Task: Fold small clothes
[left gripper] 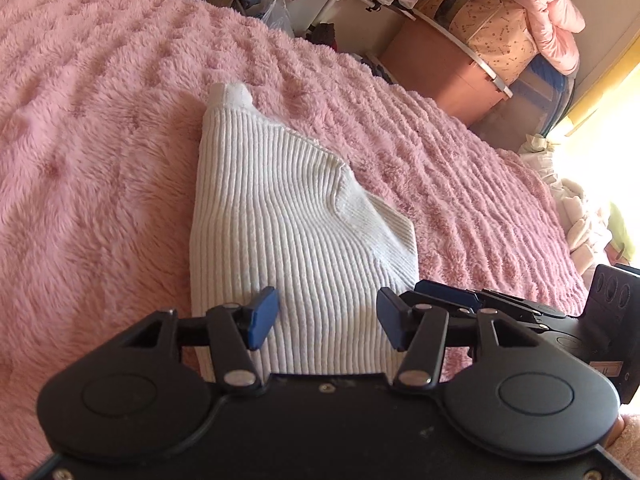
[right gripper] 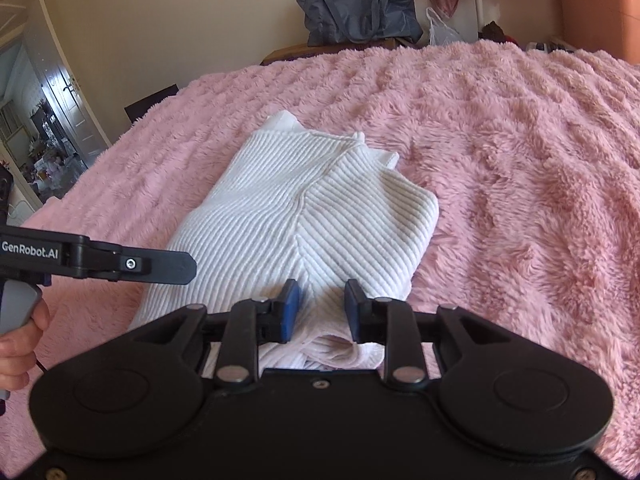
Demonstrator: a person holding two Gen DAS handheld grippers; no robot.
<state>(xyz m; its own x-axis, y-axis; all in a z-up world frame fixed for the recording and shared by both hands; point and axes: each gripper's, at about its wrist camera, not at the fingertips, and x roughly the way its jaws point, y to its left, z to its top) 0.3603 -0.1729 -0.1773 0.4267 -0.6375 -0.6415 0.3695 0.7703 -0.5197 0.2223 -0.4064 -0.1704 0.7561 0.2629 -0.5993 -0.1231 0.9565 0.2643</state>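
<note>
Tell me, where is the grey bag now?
In the right wrist view, the grey bag sits at top centre, beyond the far edge of the pink blanket, against the wall.

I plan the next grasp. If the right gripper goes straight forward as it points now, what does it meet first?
Most likely the white ribbed sweater: the right gripper points down at its near hem, which already lies between the open jaws. Depth is unclear, but nothing else is in that line.

The black left gripper (left gripper: 326, 318) with blue pads stands wide open and tilted downward, and the matching right gripper (right gripper: 321, 309) beside it is partly open.
</note>
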